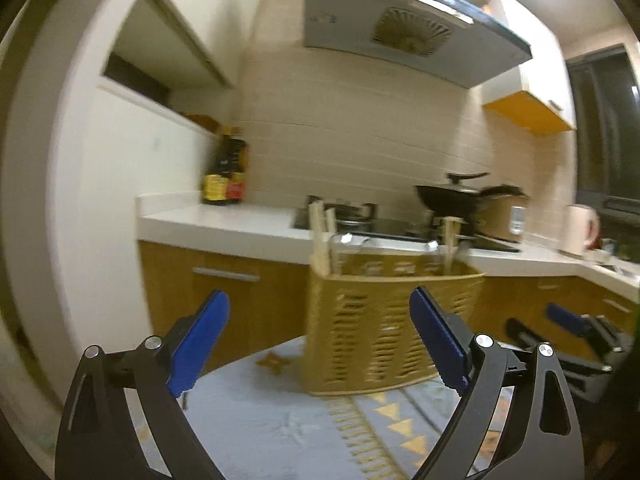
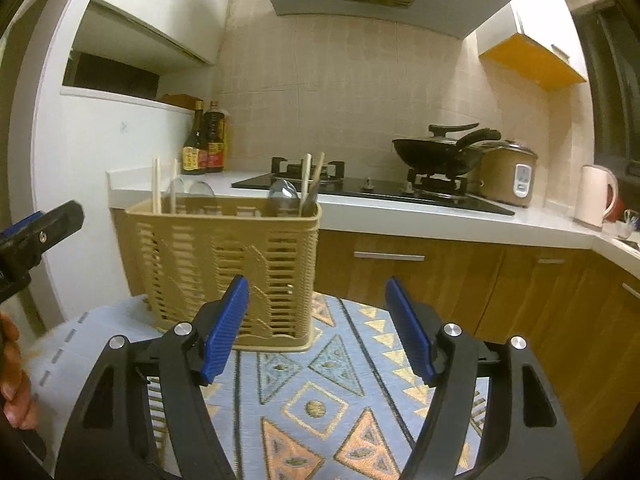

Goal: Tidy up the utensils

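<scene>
Caddy (image 2: 224, 264) stands upright on the patterned cloth (image 2: 320, 400) of the table, toward its far left edge, w/ chopsticks (image 2: 157, 186) at the left end, more chopsticks (image 2: 306, 178) plus spoons (image 2: 283, 196) at the right end.

Left claw (image 1: 320, 340) spread wide, nothing between pads, near the caddy's front wall. Right claw (image 2: 316, 328) also spread, empty, caddy's near right corner just beyond it.

Handling, as a guess: slotted plastic, light, stiff but thin, so walls may flex if pinched hard. Top-heavy w/ tall sticks; tips easily. Best hold prob. the rim or a corner. Chopsticks: thin, smooth, roll; pinch mid-shaft. Spoons look clear plastic, slippery; take by the handle.
</scene>
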Demonstrator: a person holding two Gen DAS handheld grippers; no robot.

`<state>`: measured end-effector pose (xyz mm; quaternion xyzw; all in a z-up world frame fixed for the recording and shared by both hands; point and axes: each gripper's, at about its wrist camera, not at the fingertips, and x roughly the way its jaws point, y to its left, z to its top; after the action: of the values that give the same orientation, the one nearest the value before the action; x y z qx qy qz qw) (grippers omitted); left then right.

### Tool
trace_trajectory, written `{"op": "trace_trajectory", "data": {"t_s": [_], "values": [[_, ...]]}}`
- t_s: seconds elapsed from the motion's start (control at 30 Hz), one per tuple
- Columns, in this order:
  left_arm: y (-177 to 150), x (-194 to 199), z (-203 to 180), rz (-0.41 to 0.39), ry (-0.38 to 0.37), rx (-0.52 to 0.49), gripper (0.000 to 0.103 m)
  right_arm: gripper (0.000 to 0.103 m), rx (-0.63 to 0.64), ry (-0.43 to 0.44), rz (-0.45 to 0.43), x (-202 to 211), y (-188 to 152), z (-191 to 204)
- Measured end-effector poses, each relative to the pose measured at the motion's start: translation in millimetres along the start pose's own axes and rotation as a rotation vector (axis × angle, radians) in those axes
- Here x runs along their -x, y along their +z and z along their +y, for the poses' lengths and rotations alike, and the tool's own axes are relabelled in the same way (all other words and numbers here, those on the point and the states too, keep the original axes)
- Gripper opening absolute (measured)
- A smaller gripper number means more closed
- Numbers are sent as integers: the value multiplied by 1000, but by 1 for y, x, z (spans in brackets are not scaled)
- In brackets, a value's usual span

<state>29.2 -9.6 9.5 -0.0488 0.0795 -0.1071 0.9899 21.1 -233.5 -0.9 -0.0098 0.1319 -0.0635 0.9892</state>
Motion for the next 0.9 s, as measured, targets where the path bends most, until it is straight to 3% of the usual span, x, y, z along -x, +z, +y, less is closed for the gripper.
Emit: {"op": "trace_trajectory", "data": {"t_s": [0.1, 0.23, 0.37, 0.67, 0.9], "values": [[-7, -3, 0, 11, 24, 10, 89, 72, -39, 17, 33, -8, -6, -8], [-11, 2, -4, -42, 105, -44, 92, 74, -99, 31, 65, -15, -6, -22], [-13, 2, -4, -39, 111, -62, 92, 74, -135, 60, 114, -25, -8, -31], [-13, -3, -7, -7, 135, -81, 95, 82, -53, 74, 98, -20, -9, -16], [-15, -5, -12, 13, 156, -105, 95, 87, -63, 86, 84, -18, -8, -17]]}}
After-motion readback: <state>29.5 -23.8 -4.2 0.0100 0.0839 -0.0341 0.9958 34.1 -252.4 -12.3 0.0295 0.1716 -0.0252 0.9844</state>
